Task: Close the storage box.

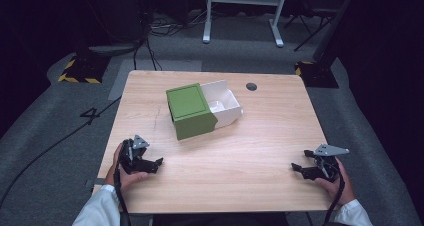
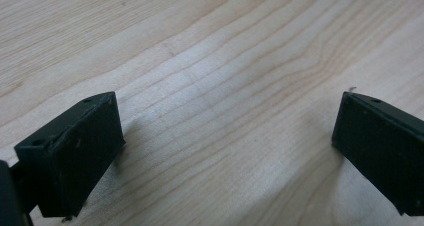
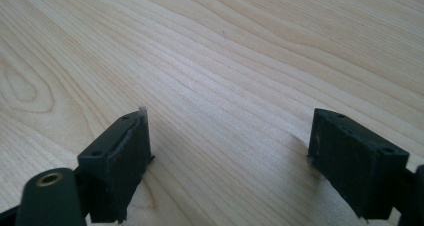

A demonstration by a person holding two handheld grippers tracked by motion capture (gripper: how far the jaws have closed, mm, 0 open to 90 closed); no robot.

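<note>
Both wide-spread, empty, the left gripper (image 1: 159, 162) and right gripper (image 1: 295, 168) rest on the desk (image 1: 260, 136); a careless reach could shove the green box (image 1: 190, 112).

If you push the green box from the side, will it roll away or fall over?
Probably neither. The green box has flat faces and sits squat on the table, so it should slide. Its white drawer already sticks out and may slide too.

A green box (image 1: 190, 110) with a white drawer (image 1: 223, 103) pulled out is sitting mid-desk (image 1: 260, 136); grey floor (image 1: 45, 116) is surrounding it.
</note>
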